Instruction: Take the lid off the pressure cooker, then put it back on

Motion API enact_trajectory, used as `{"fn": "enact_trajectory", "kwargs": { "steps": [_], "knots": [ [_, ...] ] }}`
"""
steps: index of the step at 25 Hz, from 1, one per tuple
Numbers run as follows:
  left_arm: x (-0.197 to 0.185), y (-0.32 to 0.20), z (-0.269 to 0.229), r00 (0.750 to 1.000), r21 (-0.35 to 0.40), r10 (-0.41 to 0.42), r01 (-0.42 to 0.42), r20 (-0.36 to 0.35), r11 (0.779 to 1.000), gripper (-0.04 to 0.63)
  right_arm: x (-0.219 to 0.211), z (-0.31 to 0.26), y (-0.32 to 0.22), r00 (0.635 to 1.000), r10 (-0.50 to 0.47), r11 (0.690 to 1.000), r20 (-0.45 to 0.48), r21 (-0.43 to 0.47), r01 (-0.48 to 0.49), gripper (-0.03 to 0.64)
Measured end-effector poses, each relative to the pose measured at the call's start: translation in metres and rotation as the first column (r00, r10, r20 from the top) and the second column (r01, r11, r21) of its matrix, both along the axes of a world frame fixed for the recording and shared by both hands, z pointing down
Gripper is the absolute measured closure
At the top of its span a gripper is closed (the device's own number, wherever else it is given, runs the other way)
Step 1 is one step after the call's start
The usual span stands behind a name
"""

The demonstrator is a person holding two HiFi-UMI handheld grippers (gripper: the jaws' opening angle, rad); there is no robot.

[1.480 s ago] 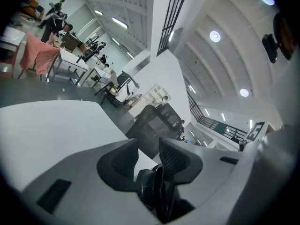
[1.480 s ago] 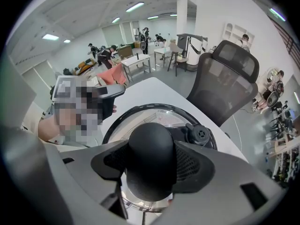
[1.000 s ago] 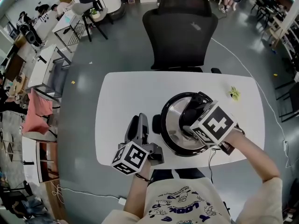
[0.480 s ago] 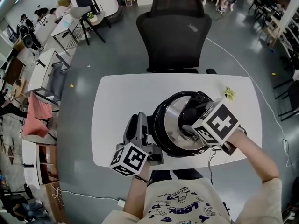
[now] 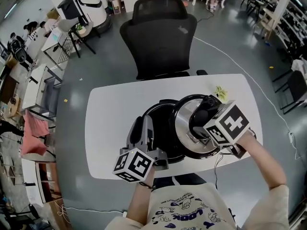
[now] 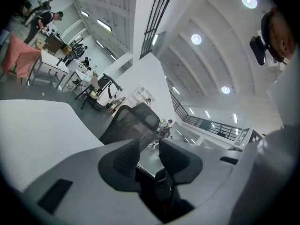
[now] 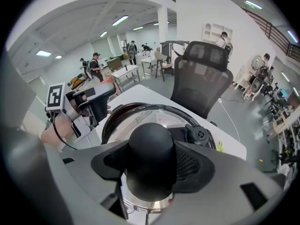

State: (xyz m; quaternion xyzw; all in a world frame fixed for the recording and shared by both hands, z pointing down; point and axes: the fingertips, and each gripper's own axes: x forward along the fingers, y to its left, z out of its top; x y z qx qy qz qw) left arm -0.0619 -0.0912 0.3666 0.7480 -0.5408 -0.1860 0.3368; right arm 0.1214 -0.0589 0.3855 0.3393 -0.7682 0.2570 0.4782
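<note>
Tongs in the right hand (image 7: 151, 159) were clamped on the black knob (image 7: 151, 142) of the steel lid (image 5: 184, 124), held off the pot (image 5: 156, 115) and overlapping its right side. The left tongs (image 6: 149, 156), set narrow, gripped the pot's side handle (image 6: 161, 187) on the white counter (image 5: 110, 110). 1 black chair (image 5: 158, 32) stood beyond.

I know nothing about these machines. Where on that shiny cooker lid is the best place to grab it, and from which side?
The black knob at the centre of the lid, from above. It is rounded, stands proud of the flat steel, and fits between two jaws. The right gripper is closed on it that way.
</note>
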Motion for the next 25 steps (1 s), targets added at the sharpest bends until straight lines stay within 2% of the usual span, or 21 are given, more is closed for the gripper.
{"fn": "enact_trajectory", "kwargs": {
  "steps": [6, 14, 21, 25],
  "knots": [
    [0.062, -0.004, -0.004, 0.995, 0.016, 0.095, -0.095, 0.032, 0.995, 0.478, 0.068, 0.005, 0.011, 0.993, 0.12, 0.993, -0.001, -0.006, -0.12, 0.321],
    [0.14, -0.014, -0.007, 0.975, 0.035, 0.204, -0.208, 0.088, 0.978, 0.567, 0.15, 0.018, 0.025, 0.965, 0.264, 0.964, 0.0, -0.023, -0.264, 0.322],
    [0.188, -0.021, -0.002, 0.951, 0.033, 0.277, -0.284, 0.14, 0.958, 0.581, 0.196, 0.04, 0.035, 0.937, 0.351, 0.935, -0.001, -0.055, -0.35, 0.322],
    [0.207, -0.026, 0.002, 0.935, 0.031, 0.297, -0.309, 0.195, 0.951, 0.581, 0.214, 0.058, 0.038, 0.925, 0.381, 0.922, -0.006, -0.078, -0.38, 0.322]
  ]
}}
